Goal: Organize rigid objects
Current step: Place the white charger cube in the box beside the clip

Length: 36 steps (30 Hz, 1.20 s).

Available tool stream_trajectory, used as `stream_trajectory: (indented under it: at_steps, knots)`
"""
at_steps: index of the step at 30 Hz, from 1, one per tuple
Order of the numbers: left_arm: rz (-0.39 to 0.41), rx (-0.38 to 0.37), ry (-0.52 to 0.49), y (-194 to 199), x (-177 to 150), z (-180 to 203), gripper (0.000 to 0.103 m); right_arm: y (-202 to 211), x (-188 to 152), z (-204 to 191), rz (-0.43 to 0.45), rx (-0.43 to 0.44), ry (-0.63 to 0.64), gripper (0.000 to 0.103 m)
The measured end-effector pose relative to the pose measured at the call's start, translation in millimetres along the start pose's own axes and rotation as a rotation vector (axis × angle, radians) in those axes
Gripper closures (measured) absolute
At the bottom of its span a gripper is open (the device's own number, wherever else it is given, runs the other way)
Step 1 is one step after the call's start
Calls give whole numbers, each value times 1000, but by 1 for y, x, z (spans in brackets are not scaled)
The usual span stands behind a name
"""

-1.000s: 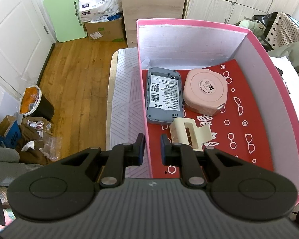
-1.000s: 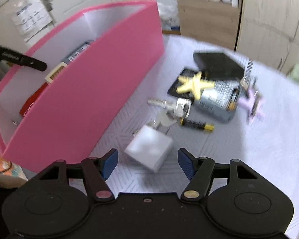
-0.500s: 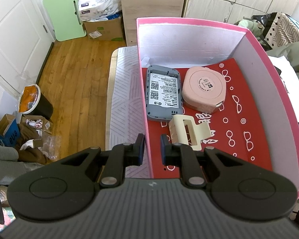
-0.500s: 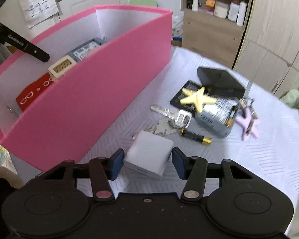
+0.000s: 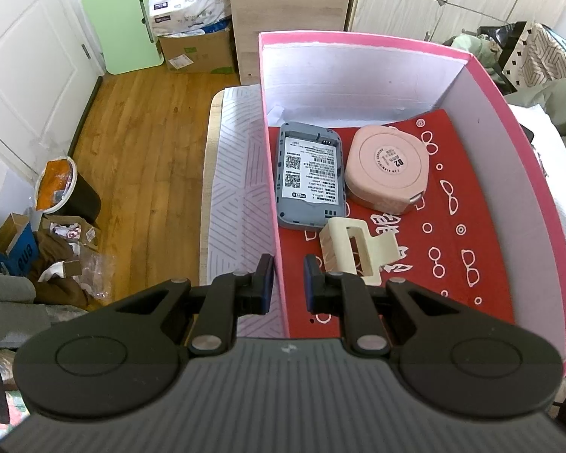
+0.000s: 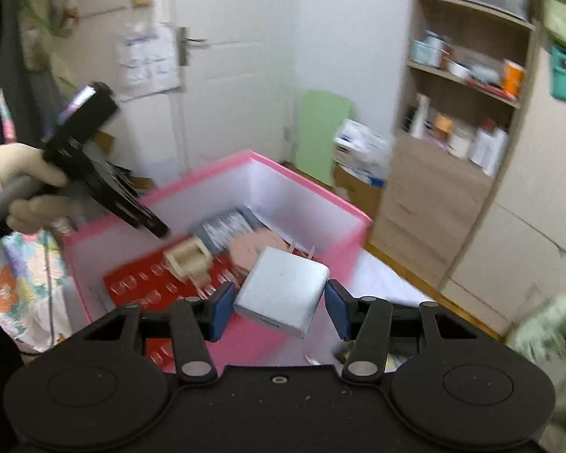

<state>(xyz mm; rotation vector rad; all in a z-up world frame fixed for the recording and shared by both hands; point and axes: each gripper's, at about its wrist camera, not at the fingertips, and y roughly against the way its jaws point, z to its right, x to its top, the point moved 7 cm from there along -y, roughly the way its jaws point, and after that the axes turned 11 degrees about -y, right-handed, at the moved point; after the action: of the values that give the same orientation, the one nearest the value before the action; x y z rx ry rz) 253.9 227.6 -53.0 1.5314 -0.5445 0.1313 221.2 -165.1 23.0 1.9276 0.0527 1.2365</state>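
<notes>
Right gripper point(image 6: 279, 309) pinches charger point(image 6: 281, 292) by its flat sides, raised at box point(image 6: 343, 234) rim. Stiff, light, smooth plastic, could slip; prongs point away. Left gripper point(image 5: 286, 283) clamps box wall.

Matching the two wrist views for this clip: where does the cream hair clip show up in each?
Left wrist view: the cream hair clip lies on the box's red floor, just ahead of the left tool.
Right wrist view: it sits left of centre, blurred, beyond the white charger.
Shared landmark: the pink box, with the grey device beside the clip.
</notes>
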Motion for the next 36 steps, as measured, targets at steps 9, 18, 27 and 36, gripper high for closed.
stream_trajectory:
  at_steps: [9, 18, 27, 36]
  knots:
    - [4, -13, 10, 0, -1, -2, 89, -96, 3, -26, -296, 85, 140, 46]
    - [10, -27, 9, 1, -2, -4, 89, -171, -8, -20, -629, 74, -72, 46]
    - [9, -32, 8, 1, -2, -5, 89, -193, -9, -25, -659, 66, -200, 45]
    - [10, -32, 11, 1, -2, -4, 89, -190, -10, -49, -610, 90, -76, 44]
